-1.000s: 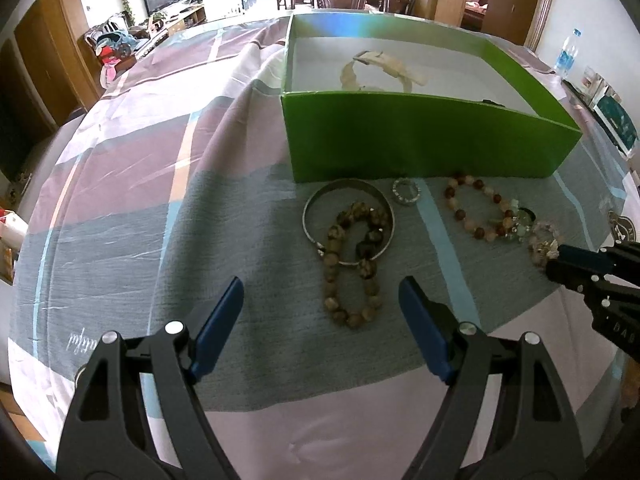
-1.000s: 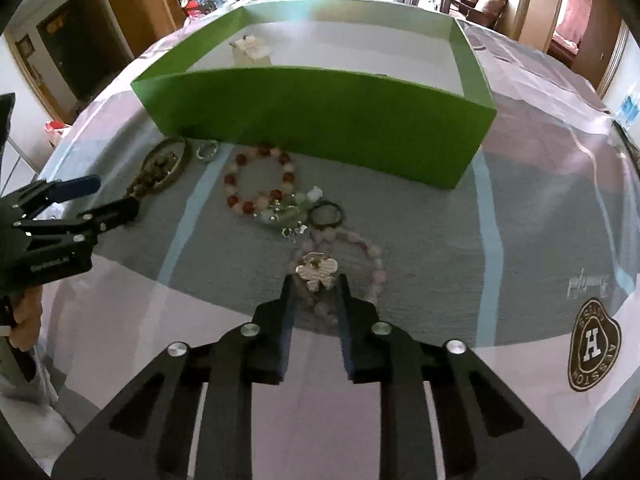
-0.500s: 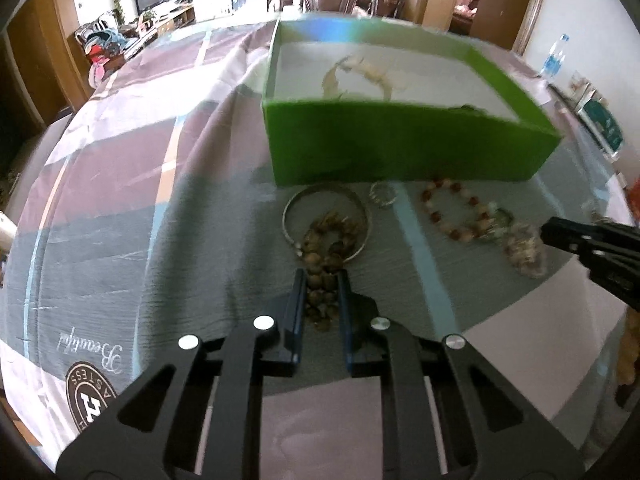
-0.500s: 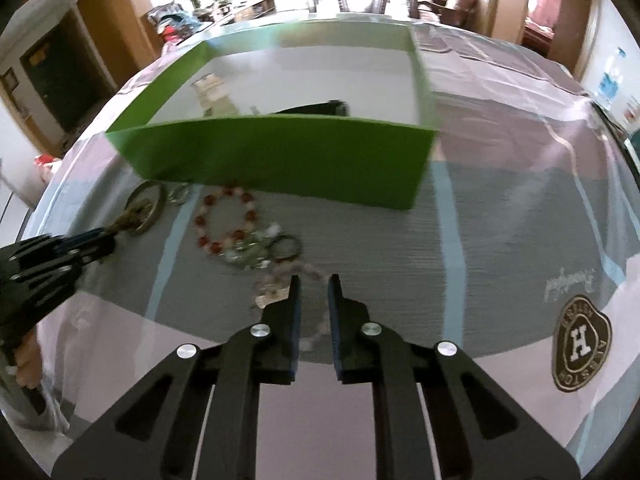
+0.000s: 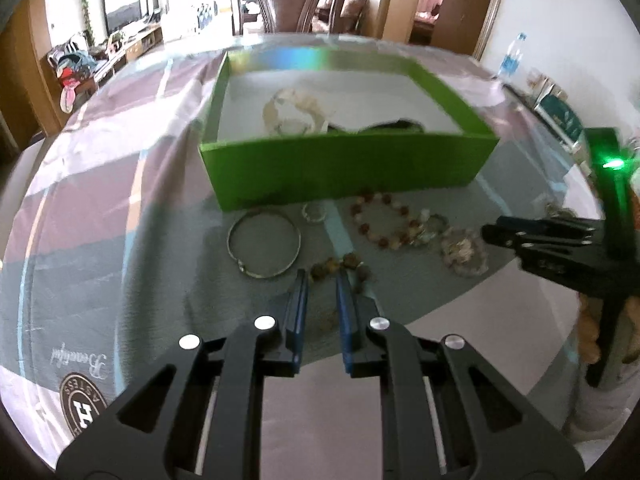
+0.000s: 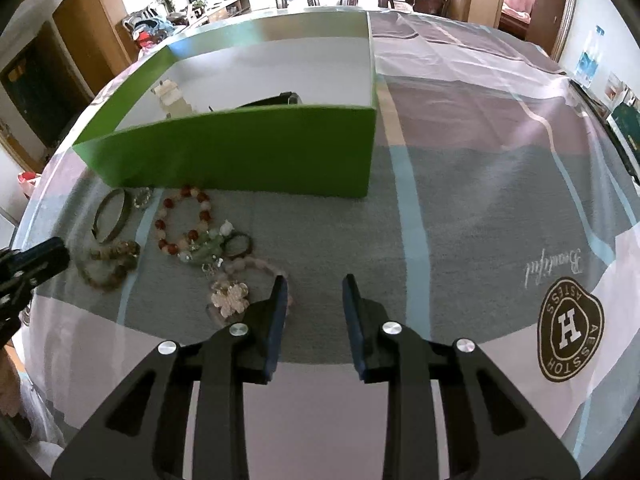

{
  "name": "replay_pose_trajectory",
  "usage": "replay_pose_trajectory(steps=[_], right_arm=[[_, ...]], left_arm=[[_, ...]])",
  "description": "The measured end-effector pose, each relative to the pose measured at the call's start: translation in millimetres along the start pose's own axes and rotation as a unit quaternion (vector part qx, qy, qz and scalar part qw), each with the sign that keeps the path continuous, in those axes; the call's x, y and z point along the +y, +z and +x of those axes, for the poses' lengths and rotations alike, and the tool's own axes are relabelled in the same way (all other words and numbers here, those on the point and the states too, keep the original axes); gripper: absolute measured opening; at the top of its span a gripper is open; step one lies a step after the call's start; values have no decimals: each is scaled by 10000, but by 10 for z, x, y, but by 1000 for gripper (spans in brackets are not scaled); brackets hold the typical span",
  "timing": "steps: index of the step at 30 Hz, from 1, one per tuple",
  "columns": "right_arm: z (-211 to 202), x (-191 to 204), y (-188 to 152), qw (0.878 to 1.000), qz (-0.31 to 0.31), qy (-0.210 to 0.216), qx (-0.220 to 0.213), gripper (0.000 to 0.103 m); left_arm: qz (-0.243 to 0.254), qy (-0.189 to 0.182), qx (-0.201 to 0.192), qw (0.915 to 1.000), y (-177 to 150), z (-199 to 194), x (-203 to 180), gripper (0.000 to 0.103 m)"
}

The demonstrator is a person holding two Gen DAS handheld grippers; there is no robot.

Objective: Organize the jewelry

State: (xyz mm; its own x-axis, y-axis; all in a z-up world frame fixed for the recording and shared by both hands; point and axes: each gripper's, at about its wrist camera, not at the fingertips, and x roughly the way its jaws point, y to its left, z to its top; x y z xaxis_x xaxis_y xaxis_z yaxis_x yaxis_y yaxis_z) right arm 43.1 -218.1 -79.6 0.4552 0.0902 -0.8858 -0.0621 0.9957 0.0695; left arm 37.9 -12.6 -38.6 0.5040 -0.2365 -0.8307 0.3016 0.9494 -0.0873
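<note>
My left gripper (image 5: 322, 278) is shut on the brown bead bracelet (image 5: 347, 263), holding it clear of the silver bangle (image 5: 264, 242). The bracelet's loop hangs from the tips. In the right wrist view the same bracelet (image 6: 110, 264) trails from the left gripper (image 6: 60, 254). My right gripper (image 6: 314, 284) is opening with nothing between its jaws. The pink bracelet with a flower charm (image 6: 230, 298) lies on the cloth just left of its left finger. Behind the jewelry stands the green box (image 5: 344, 164).
A small ring (image 5: 314, 212), a red-and-white bead bracelet (image 6: 182, 220), a green charm cluster (image 6: 208, 250) and a dark ring (image 6: 238, 244) lie before the box. Inside are a cream strap (image 5: 292, 112) and a black band (image 6: 276, 100). A patterned cloth (image 6: 480, 200) covers the table.
The left gripper closed on the brown bead bracelet and drew it off the bangle. The right gripper shifted right and its jaws came apart, leaving the pink bracelet on the cloth.
</note>
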Motion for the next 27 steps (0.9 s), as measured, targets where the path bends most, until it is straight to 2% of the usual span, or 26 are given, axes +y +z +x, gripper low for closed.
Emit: replay_pose_trajectory(steps=[2, 4, 7, 11, 13, 14, 18, 23, 27], right_arm=[[4, 27, -38, 10000, -63, 27, 21, 35], [24, 50, -50, 9999, -112, 25, 51, 35], [53, 109, -54, 9998, -194, -18, 28, 36], [69, 180, -48, 9994, -320, -37, -94, 35], [75, 206, -45, 9992, -378, 28, -146, 29], [82, 212, -47, 9991, -364, 106, -170, 22], [87, 193, -48, 9990, -315, 179, -259, 21], [88, 274, -68, 9980, -474, -62, -404, 21], [83, 299, -102, 9978, -477, -87, -451, 23]], left_arm=[[-43, 66, 135, 9999, -33, 94, 25, 16], [-72, 92, 203, 9997, -59, 153, 63, 26], [-104, 136, 287, 9994, -83, 226, 84, 34], [-93, 97, 373, 9992, -111, 303, 75, 38], [-89, 89, 402, 9991, -123, 345, 67, 39], [-69, 100, 383, 9992, -123, 346, 52, 40], [-24, 174, 323, 9993, -121, 349, 16, 41], [84, 480, 173, 9987, -144, 367, -80, 42], [-11, 623, 82, 9980, -170, 359, -98, 49]])
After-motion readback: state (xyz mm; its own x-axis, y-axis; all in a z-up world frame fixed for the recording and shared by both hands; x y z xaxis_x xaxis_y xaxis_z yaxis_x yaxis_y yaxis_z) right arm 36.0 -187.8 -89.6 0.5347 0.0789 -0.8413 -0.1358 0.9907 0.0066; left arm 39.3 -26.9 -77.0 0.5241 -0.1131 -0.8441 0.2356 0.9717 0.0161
